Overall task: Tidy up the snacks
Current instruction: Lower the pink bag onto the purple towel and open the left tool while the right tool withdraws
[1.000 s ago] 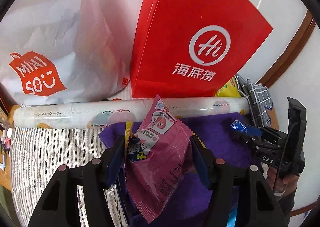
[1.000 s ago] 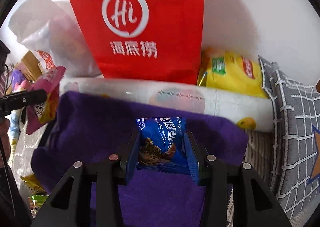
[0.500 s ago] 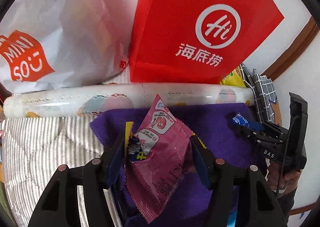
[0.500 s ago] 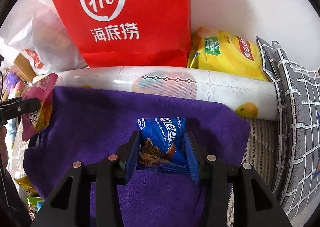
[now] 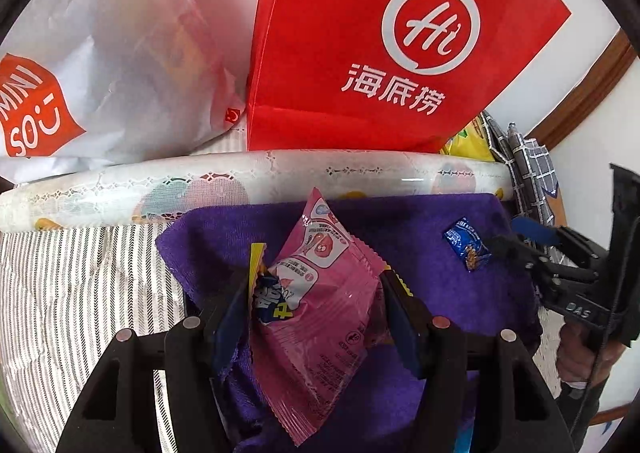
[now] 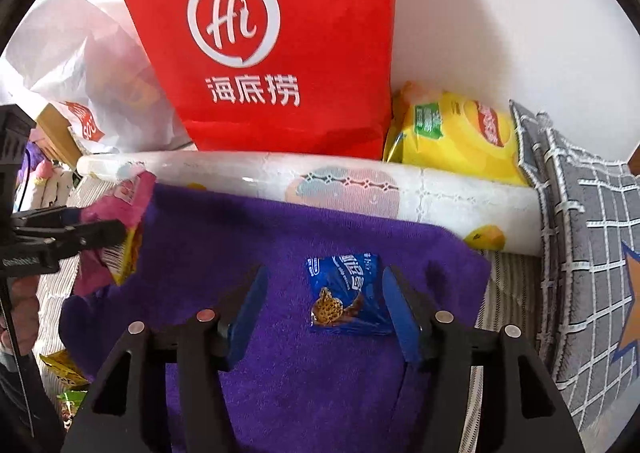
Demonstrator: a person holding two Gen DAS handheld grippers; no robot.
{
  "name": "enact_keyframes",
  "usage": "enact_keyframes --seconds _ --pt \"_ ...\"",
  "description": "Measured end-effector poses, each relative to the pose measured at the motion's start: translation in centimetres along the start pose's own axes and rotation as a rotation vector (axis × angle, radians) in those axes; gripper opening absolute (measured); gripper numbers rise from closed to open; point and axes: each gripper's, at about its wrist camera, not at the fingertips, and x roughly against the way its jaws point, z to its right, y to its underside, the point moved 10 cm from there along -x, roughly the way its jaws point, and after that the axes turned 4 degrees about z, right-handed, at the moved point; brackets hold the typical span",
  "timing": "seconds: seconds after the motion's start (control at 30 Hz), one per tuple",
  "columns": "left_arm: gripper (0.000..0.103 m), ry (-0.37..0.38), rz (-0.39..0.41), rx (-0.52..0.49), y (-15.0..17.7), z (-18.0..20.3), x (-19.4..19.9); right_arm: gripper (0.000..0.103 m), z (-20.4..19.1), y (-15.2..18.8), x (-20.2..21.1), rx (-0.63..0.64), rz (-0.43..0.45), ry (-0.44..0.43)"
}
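My left gripper (image 5: 316, 317) is shut on a pink snack packet (image 5: 320, 317), with a yellow-edged packet (image 5: 256, 261) pinched beside it, held over the purple towel (image 5: 420, 237). The pink packet also shows at the left of the right wrist view (image 6: 116, 213). My right gripper (image 6: 324, 305) is open, its blue pads either side of a small blue cookie packet (image 6: 344, 297) that lies flat on the purple towel (image 6: 240, 245). In the left wrist view the blue packet (image 5: 466, 243) lies at the towel's right, in front of the right gripper (image 5: 520, 253).
A red paper bag (image 6: 280, 45) and a white Miniso bag (image 5: 100, 65) stand at the back against the wall. A rolled patterned sheet (image 6: 340, 185) lies along the towel's far edge. A yellow chip bag (image 6: 460, 133) and grey checked cushion (image 6: 592, 237) sit at the right. Striped cloth (image 5: 80, 293) covers the surface.
My right gripper has opened and let go of the blue cookie packet, which now lies on the purple towel. My left gripper still holds the pink packet and has moved closer over the towel.
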Motion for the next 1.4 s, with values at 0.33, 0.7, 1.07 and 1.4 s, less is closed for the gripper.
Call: enact_keyframes --seconds 0.33,0.7,1.07,1.4 --pt "0.062 0.000 0.001 0.002 -0.1 0.1 0.1 0.074 0.3 -0.7 1.9 -0.019 0.021 0.012" --pt "0.078 -0.039 0.052 -0.039 -1.0 0.4 1.3 0.075 -0.3 -1.2 2.5 -0.029 0.046 0.009" --pt "0.078 -0.095 0.036 -0.061 -0.9 0.2 1.1 0.080 0.0 -2.0 4.0 -0.048 0.104 0.037" --pt "0.079 -0.117 0.039 -0.070 -1.1 0.2 1.6 0.080 0.9 -2.5 4.8 -0.090 0.130 0.106"
